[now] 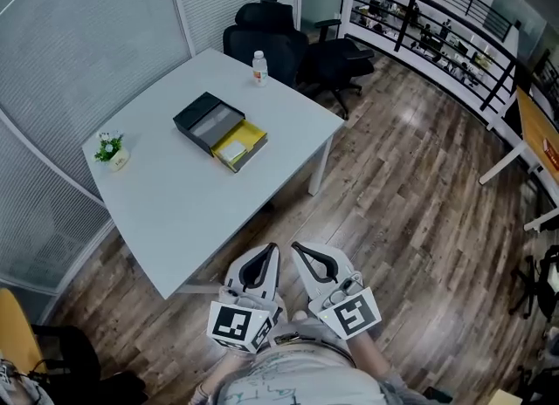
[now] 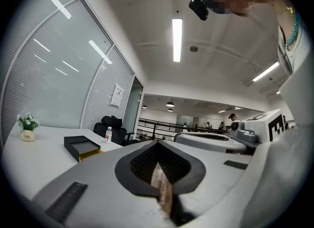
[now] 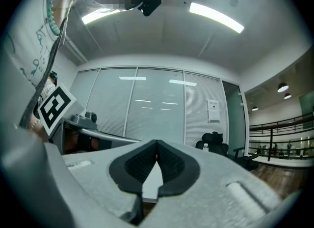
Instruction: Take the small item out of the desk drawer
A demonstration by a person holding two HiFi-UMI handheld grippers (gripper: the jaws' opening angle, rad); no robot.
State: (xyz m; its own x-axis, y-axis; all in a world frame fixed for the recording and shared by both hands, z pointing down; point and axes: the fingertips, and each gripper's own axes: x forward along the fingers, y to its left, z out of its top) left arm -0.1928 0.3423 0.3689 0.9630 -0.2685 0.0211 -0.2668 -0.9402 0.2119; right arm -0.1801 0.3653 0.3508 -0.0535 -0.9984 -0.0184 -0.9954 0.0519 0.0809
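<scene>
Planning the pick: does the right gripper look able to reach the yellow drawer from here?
Probably not yet. The right gripper is shut and held by the person's body, short of the table, while the drawer sits open mid-table. Nothing stands between them; a step closer would likely do.

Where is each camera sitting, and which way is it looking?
Head view: on the person's head, looking steeply down at the white table and drawer box; left gripper, right gripper and shirt show.
Left gripper view: on the left gripper, looking along shut jaws over the table to the drawer box; right gripper at right.
Right gripper view: on the right gripper, facing the window blinds; left gripper at left.
Shared: head and left gripper views both show the drawer box.
</scene>
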